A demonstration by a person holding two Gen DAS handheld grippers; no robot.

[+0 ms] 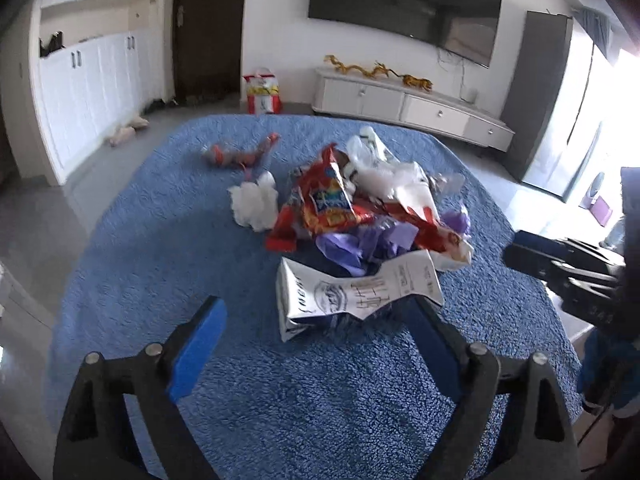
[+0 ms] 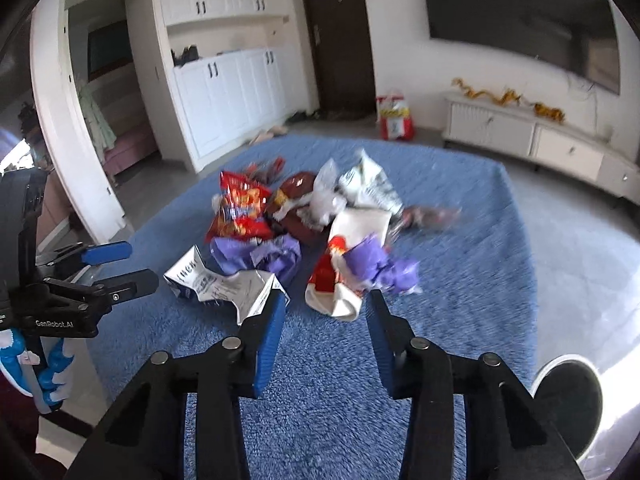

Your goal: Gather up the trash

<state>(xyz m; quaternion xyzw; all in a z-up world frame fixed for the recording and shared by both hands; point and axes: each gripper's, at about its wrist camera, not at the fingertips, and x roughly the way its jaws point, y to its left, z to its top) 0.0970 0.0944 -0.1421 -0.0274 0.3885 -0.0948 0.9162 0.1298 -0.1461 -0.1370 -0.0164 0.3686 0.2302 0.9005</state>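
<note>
Two grippers face one heap of trash [image 1: 360, 216] in the middle of the blue-covered table [image 1: 160, 240], nearer its far edge than the near one. The left gripper [image 1: 316, 320] is spread wide and empty, the crumpled white carton [image 1: 352, 292] between its fingertips. The right gripper [image 2: 326, 316] is parted too, holding nothing, lined up on the red-and-white wrapper [image 2: 336, 280]. Best to close low on one piece's thick fold, since thin wrappers probably slip and drag neighbours.
</note>
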